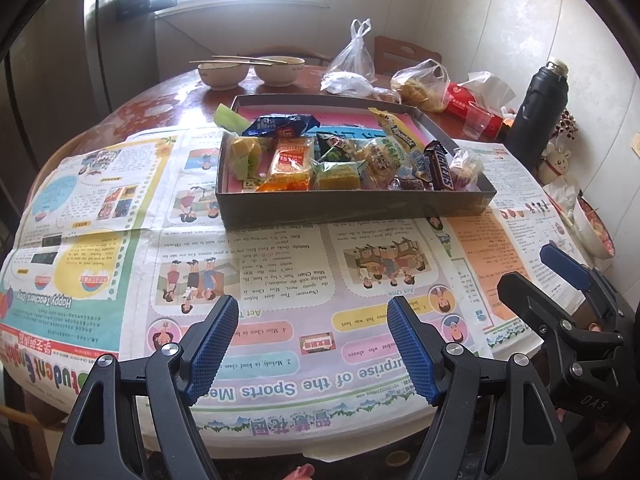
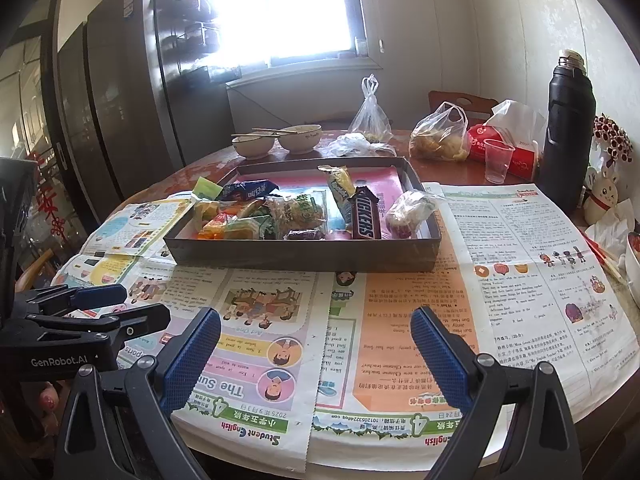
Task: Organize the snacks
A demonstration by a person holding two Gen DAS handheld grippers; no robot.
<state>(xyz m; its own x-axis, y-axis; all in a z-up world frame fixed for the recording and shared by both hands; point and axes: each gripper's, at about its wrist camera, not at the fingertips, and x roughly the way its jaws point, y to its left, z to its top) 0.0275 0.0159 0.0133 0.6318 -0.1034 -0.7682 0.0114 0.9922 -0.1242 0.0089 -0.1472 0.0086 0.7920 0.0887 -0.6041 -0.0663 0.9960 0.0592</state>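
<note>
Bottom of both frames: left gripper [image 1: 312,344] and right gripper [image 2: 316,356], blue pads spread wide apart, nothing between them, hanging over the near table edge. Probably parked low and back so the whole spread stays in sight.

Under them, newspaper [image 1: 280,264] laid flat across the round table [image 1: 160,104], likely to spare the worn red top from crumbs.

Middle of frame: shallow cardboard box [image 1: 352,208] sitting on the paper, with the snacks all inside it. Snickers bar [image 1: 440,164] toward the right end, propped at a slant on other packets; blue wrapped packet [image 1: 280,126] at the back left; orange-wrapped cake [image 1: 290,164] and green-wrapped cake [image 1: 340,172] along the front wall; clear bag with something purple [image 1: 466,166] in the right corner. Crowded into the front half in a loose heap, back half mostly bare pink lining. No loose snacks visible on the newspaper. Fits either gathered-and-done or a jumble awaiting sorting.

Further up: two bowls with chopsticks [image 1: 252,70], plastic bags [image 1: 352,64], clear cup [image 1: 478,118], black flask [image 1: 540,108] at far right.
</note>
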